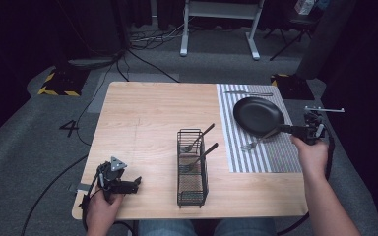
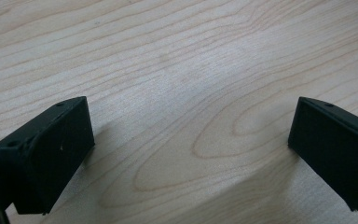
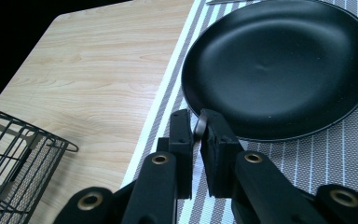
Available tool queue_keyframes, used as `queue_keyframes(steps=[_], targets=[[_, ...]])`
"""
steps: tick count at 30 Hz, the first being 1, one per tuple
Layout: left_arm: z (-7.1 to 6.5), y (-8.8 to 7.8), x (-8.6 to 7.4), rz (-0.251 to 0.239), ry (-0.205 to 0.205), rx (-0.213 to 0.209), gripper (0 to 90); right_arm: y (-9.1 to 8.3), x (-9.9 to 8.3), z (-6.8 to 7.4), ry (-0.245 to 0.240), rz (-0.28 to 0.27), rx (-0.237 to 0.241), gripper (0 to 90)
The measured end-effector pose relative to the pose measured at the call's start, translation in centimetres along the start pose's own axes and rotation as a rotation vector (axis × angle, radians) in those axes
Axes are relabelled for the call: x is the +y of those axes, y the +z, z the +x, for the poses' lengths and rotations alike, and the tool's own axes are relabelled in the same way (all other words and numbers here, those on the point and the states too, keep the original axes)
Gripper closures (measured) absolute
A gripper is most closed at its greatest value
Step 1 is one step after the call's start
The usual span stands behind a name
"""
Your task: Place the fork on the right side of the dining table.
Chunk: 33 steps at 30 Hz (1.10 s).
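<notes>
While the right gripper [image 1: 281, 129] pinches the fork [image 1: 256, 141] by its handle end, the fork lies just beside the black plate [image 1: 258, 115], long axis slanting away toward the wire caddy [image 1: 192, 167]. Left gripper [image 1: 137, 184] rests with jaws spread wide and nothing between them, well apart from the plate.

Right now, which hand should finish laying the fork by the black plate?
Right: the right gripper pinches the fork handle beside the black plate; the left gripper rests open at the table's near corner.
</notes>
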<state>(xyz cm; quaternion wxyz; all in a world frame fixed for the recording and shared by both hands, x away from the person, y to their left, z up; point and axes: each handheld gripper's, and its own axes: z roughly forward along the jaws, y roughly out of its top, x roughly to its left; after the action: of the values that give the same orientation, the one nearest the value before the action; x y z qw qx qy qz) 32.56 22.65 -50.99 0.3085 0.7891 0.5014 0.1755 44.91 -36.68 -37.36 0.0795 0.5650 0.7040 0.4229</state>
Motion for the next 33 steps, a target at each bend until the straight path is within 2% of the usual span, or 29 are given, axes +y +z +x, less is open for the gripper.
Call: queue_keyframes(steps=[16, 24, 33], targets=[[0.0, 0.0, 0.0, 0.0, 0.0, 0.0, 0.2, 0.3, -0.3, -2.3, 0.046, 0.026, -0.024, 71.9], [0.0, 0.0, 0.0, 0.0, 0.001, 0.0, 0.2, 0.3, -0.4, -2.9, 0.048, 0.043, -0.037, 70.4], [0.0, 0.0, 0.0, 0.0, 0.001, 0.0, 0.3, 0.5, -1.0, -4.2, 0.081, 0.056, -0.049, 70.1]])
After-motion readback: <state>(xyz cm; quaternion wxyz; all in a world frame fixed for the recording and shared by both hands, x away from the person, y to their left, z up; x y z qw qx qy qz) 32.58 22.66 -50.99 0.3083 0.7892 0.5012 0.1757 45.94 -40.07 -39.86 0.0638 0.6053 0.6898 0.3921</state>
